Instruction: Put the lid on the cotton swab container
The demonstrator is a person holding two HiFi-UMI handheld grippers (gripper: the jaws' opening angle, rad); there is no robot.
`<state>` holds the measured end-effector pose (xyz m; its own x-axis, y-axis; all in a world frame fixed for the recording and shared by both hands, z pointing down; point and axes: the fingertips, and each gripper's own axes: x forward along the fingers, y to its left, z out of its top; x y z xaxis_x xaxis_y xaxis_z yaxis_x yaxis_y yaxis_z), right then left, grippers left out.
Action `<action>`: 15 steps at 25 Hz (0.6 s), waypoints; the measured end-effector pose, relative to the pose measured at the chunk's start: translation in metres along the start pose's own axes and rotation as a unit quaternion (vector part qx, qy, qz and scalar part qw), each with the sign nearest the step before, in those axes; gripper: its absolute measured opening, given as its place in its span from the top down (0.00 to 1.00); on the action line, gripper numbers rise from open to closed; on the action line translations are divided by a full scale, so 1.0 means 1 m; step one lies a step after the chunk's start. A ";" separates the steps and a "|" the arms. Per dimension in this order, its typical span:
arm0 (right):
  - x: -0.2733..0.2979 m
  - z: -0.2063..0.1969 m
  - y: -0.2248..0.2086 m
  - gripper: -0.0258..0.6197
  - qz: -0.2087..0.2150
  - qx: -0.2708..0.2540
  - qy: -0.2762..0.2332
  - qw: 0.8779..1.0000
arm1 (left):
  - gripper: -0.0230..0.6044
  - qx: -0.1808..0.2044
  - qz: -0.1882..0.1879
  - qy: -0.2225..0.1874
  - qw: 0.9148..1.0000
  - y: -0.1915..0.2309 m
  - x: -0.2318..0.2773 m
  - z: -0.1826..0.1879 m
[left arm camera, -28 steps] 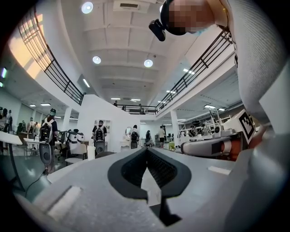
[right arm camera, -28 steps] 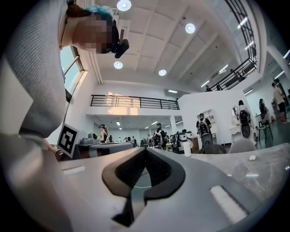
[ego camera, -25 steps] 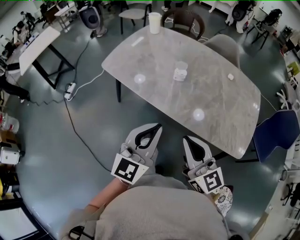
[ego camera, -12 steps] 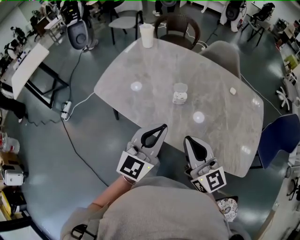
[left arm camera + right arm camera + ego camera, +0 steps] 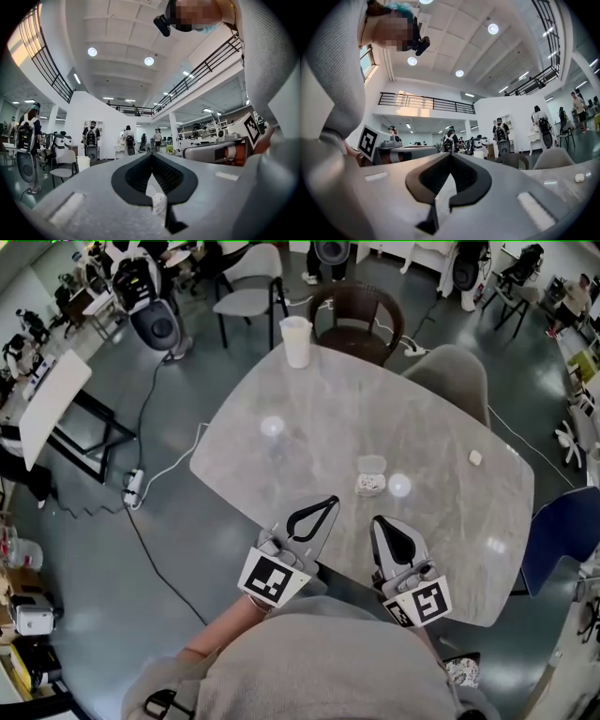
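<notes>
Looking steeply down on a grey stone-patterned table (image 5: pixel 309 418) in a large open workroom, with two hand-held grippers low in frame over the near table edge. Left gripper (image 5: pixel 328 502) pointing toward 1 o'clock, right gripper (image 5: pixel 379 520) pointing toward 12 o'clock, side by side and apart from each other. Both sets of jaws clenched fully together, tips meeting, grasping nothing.

Cotton swab container (image 5: pixel 369 486) standing on the table, small and white, at about 1 o'clock from the left gripper's tips and about 12 o'clock from the right gripper's tips. Near both, touching neither. Clear lid (image 5: pixel 372 464) lying on the table just past the container, at its 12 o'clock; touching it or not, impossible to tell. Container not yet covered.

Seen from the left gripper view: closed jaws, with the container showing low in the hollow behind the tips, out on the table beyond the jaws and not between the pads. Seen from the right gripper view: closed jaws, with only bare table surface showing through the same hollow.

Elsewhere on the table: white cup (image 5: pixel 295 340) at the far edge, toward 11 o'clock from the container and well apart from it; small white object (image 5: pixel 475 457) toward 2 o'clock, near the right edge. Beyond the far side, brown chair (image 5: pixel 361 320) and grey chair (image 5: pixel 450 371) drawn up close.
</notes>
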<state>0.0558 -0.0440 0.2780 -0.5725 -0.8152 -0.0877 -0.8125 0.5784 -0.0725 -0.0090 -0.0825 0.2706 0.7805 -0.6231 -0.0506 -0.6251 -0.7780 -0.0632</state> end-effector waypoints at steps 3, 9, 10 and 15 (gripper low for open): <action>0.022 0.001 -0.008 0.96 -0.003 -0.001 -0.006 1.000 | 0.98 0.010 -0.009 -0.004 1.000 0.018 0.011 0.000; 0.038 0.003 -0.022 0.96 -0.014 0.002 -0.003 1.000 | 0.98 -0.003 -0.011 -0.002 1.000 0.033 0.028 -0.008; 0.039 0.002 -0.026 0.96 -0.017 0.002 0.000 1.000 | 0.98 -0.006 -0.012 -0.002 1.000 0.035 0.031 -0.010; 0.033 0.001 -0.039 0.96 -0.023 0.012 0.007 1.000 | 0.98 -0.017 -0.013 0.012 1.000 0.031 0.040 -0.018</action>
<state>0.0692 -0.0935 0.2774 -0.5357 -0.8415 -0.0697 -0.8356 0.5402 -0.0993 0.0026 -0.1327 0.2850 0.7960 -0.6048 -0.0251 -0.6054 -0.7954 -0.0304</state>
